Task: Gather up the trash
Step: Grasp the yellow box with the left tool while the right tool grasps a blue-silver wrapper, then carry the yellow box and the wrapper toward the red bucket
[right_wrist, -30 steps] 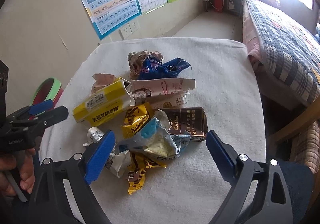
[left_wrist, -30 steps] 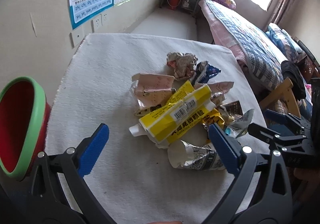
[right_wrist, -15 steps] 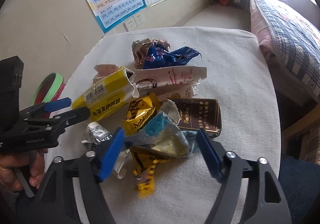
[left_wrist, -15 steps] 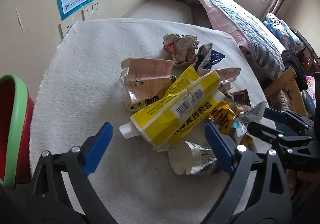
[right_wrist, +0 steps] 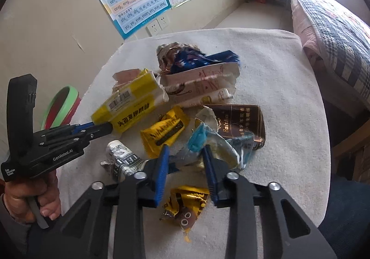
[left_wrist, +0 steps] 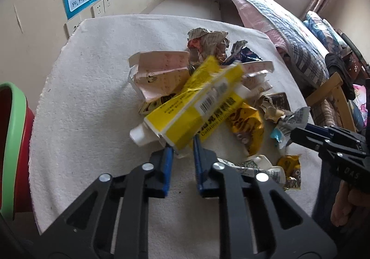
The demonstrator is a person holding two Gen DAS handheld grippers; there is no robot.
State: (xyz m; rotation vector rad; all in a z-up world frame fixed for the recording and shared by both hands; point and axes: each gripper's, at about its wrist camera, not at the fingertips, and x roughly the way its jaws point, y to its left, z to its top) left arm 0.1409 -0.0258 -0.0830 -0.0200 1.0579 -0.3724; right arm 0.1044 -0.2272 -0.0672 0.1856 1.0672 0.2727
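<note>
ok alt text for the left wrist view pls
The left gripper, its jaws just closed, pinches the near end of a yellow cardboard medicine box atop a pile of crumpled wrappers on a white cloth-covered table. A red bin with a green rim stands at left; the right gripper reaches in from the right.

yellow box point(left_wrist: 196, 115) centre, black print, white barcode | pink carton point(left_wrist: 161, 74) above left of it | gold wrapper point(left_wrist: 247, 122) right of centre | dark brown pack point(right_wrist: 240, 122) centre right | blue wrapper point(right_wrist: 201, 60) upper centre | bin point(left_wrist: 11, 143) left edge, red, green rim | white tablecloth point(left_wrist: 87, 102) | bedspread point(left_wrist: 289, 35) upper right, blue-grey plaid
</note>
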